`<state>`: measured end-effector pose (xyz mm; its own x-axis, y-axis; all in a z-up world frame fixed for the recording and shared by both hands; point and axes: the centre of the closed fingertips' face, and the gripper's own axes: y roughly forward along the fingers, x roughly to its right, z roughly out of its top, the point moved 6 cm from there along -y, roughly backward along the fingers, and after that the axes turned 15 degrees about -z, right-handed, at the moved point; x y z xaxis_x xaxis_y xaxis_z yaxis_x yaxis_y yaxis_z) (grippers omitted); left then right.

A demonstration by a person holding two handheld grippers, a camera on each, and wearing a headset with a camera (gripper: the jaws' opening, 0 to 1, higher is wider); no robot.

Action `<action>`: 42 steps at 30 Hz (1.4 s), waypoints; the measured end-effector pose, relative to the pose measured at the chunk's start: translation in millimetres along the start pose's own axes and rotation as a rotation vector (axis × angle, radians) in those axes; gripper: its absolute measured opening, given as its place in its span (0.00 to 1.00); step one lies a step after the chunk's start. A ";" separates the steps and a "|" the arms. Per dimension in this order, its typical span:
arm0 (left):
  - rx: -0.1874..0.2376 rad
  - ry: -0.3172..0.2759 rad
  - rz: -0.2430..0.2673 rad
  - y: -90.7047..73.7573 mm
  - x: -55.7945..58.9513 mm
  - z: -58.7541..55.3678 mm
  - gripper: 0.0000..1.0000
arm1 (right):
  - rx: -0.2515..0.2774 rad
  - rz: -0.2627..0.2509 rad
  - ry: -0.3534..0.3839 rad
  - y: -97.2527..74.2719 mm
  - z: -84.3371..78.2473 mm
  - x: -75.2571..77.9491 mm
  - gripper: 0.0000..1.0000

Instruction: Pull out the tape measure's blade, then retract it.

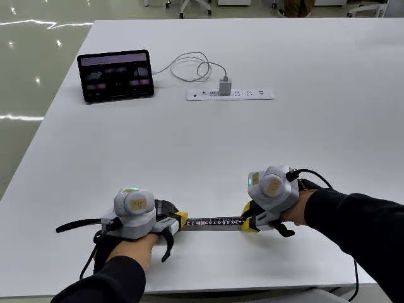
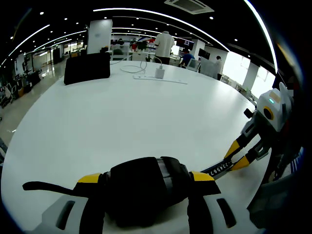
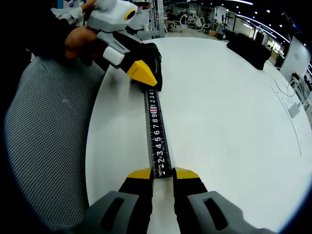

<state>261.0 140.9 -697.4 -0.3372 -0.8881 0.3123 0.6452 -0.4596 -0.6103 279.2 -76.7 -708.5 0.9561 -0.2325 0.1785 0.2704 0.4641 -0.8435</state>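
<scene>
Forearms reach in over the near edge of the surface (image 1: 252,139), with left gripper (image 1: 180,219) and right gripper (image 1: 247,219) facing each other and the blade (image 1: 214,222) stretched flat between them. Left gripper view: fingers (image 2: 90,178) clamp the black tape measure (image 2: 146,190). Right gripper view: fingers (image 3: 140,174) pinch the blade's tip, nearly closed

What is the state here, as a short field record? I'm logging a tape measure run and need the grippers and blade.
left gripper: shut on the tape measure case
right gripper: shut on the end of the blade
blade state: pulled out, straight between the two grippers, along the table
far side: tablet, power strip with charger
stage: blade out, not yet retracted
</scene>
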 end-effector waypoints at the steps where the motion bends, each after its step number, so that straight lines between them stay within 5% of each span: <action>1: 0.000 0.000 0.000 0.0 0.0 0.0 0.65 | 0.001 0.001 -0.003 0.2 0.2 0.0 0.11; 42: -0.001 -0.006 0.001 -0.4 -0.1 -0.3 0.65 | 0.024 0.012 0.001 9.4 16.2 -3.4 0.11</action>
<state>260.6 141.2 -697.4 -0.3324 -0.8888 0.3156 0.6452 -0.4583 -0.6113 280.3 -57.7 -708.9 0.9592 -0.2278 0.1675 0.2612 0.4872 -0.8333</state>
